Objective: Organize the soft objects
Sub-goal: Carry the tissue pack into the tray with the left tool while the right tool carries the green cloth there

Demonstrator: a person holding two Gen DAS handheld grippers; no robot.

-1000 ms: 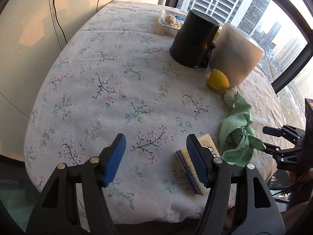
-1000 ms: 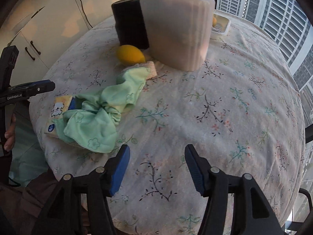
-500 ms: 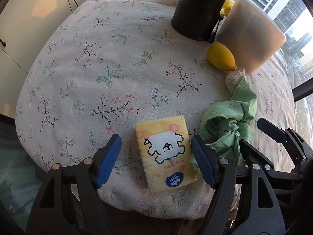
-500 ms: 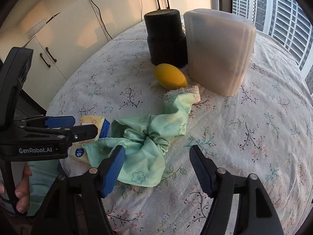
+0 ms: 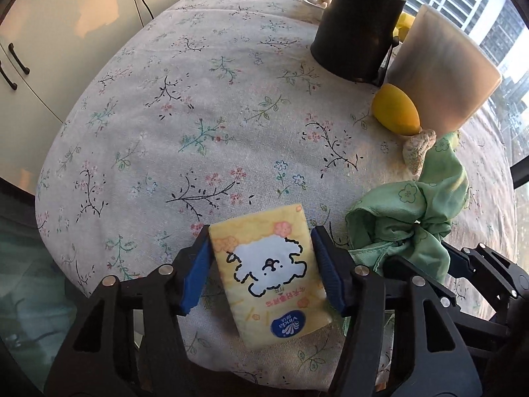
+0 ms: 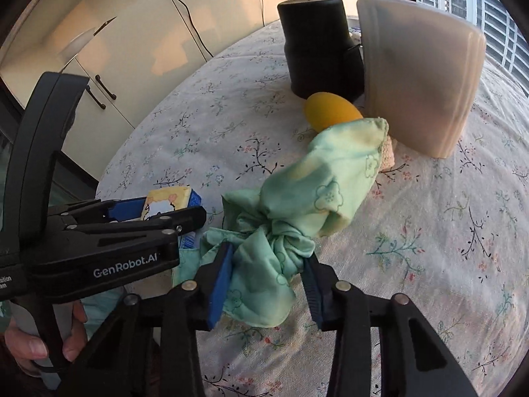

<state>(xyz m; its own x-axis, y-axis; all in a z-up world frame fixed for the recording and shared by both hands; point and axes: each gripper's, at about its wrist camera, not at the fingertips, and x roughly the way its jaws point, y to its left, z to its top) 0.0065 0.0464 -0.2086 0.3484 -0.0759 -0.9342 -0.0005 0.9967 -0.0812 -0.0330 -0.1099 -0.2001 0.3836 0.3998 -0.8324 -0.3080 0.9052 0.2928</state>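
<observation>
Between left jaws: left gripper [image 5: 261,276] clamps the tissue pack [image 5: 269,273].
Between right jaws: right gripper [image 6: 264,284] pinches the green cloth [image 6: 297,205].
Beyond them: lemon [image 5: 395,110] on bench [image 5: 198,106].

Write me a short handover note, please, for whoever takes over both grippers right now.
Left gripper: fingers shut on the tissue pack at the near table edge.
Right gripper: fingers shut on the knotted green cloth, whose far end drapes beside the lemon.
A small knitted piece lies by the lemon, untouched.
Done: both soft things gripped. Left: placing them; the pictures show no obvious destination.
</observation>
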